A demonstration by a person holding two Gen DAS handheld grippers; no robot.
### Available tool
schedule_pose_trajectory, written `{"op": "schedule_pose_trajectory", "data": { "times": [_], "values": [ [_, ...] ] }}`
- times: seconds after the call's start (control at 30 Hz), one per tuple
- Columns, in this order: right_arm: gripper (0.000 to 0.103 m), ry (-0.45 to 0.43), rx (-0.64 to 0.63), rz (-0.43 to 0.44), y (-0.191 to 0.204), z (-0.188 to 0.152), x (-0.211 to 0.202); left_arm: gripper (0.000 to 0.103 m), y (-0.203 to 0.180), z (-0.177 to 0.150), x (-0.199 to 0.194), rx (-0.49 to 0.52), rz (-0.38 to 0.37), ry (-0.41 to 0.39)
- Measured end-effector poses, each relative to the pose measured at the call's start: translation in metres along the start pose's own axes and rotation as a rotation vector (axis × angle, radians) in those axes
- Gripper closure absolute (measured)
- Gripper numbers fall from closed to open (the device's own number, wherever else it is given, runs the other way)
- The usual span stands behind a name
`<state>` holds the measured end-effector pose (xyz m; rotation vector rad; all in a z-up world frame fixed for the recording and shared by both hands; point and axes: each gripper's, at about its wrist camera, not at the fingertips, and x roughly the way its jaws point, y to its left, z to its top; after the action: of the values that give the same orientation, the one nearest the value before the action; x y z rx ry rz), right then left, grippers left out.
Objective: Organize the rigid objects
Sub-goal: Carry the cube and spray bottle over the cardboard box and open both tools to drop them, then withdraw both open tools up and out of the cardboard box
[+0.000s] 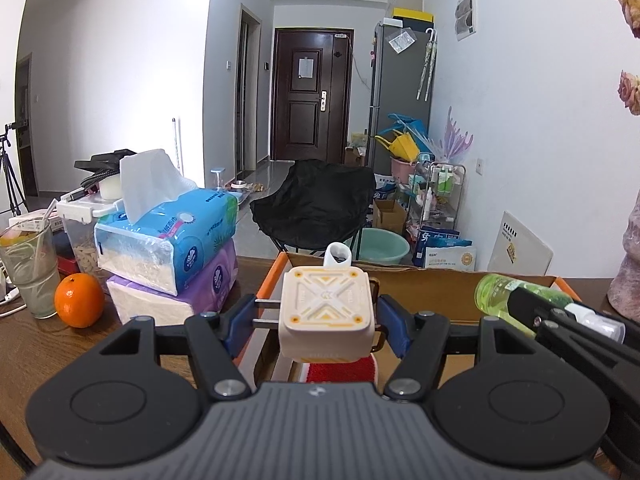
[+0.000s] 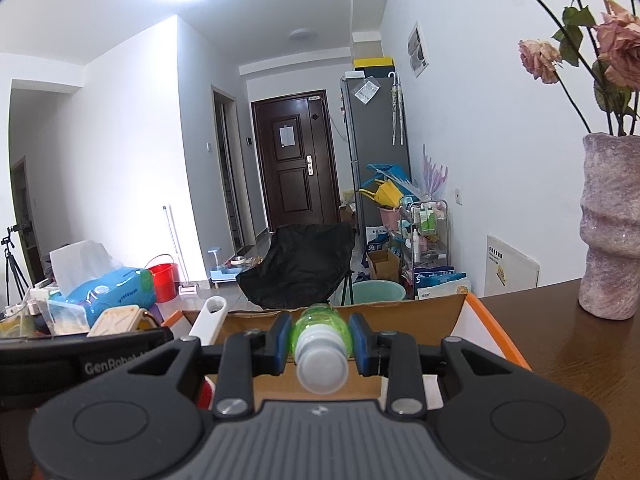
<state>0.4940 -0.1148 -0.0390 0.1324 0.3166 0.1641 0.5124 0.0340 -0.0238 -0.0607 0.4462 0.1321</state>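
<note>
Fingers of the left gripper (image 1: 320,322) pinch a cream square charger (image 1: 326,312) by its sides, plug prongs pointing left, a white loop at its far edge. The right gripper (image 2: 320,342) is clamped on a green bottle (image 2: 322,330) at the neck, white cap toward the camera. Both loads hang over an open cardboard box (image 2: 424,316) with orange-edged flaps, standing on the dark wooden table (image 2: 580,360). Something red lies in the box below the charger.

Assessment: placement stage. Lower each item until it rests on the box floor before releasing, keep the two grippers apart, and lay the bottle flat so it cannot roll onto the charger. Tissue packs (image 1: 168,236), an orange (image 1: 79,300) and a vase (image 2: 612,224) stand outside the box.
</note>
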Motion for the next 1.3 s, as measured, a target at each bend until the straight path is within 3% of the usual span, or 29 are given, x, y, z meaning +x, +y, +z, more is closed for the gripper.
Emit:
{"op": "schedule_pose_trajectory", "data": {
  "times": [0.3, 0.33, 0.37, 0.4, 0.43, 0.47, 0.5, 0.63, 1.3],
  "values": [
    [0.072, 0.037, -0.016, -0.030, -0.003, 0.000, 0.000, 0.033, 0.003, -0.001, 0.004, 0.012, 0.024, 0.018],
    [0.066, 0.032, -0.014, -0.040, -0.004, 0.001, -0.002, 0.031, 0.004, -0.001, 0.003, 0.015, 0.025, 0.014],
    [0.047, 0.030, -0.016, -0.050, -0.005, 0.002, -0.003, 0.022, 0.006, 0.000, 0.003, 0.015, 0.026, 0.014],
    [0.034, 0.024, -0.014, -0.066, -0.006, 0.003, -0.006, 0.018, 0.007, 0.000, 0.001, 0.010, 0.028, 0.010],
    [0.013, 0.010, -0.011, -0.082, -0.006, 0.004, -0.008, 0.015, 0.008, 0.001, 0.000, 0.006, 0.027, 0.007],
    [0.007, -0.007, -0.011, -0.096, -0.007, 0.004, -0.011, 0.006, 0.009, 0.002, -0.001, 0.003, 0.028, 0.008],
    [0.008, -0.016, -0.017, -0.106, -0.007, 0.005, -0.013, 0.000, 0.010, 0.002, -0.002, -0.001, 0.033, 0.006],
    [0.000, -0.023, -0.001, -0.102, -0.011, 0.008, -0.017, 0.000, 0.013, 0.005, -0.006, -0.004, 0.038, -0.009],
    [0.000, -0.043, -0.011, -0.089, -0.017, 0.013, -0.033, 0.000, 0.015, 0.005, -0.018, -0.012, 0.041, -0.015]
  ]
}}
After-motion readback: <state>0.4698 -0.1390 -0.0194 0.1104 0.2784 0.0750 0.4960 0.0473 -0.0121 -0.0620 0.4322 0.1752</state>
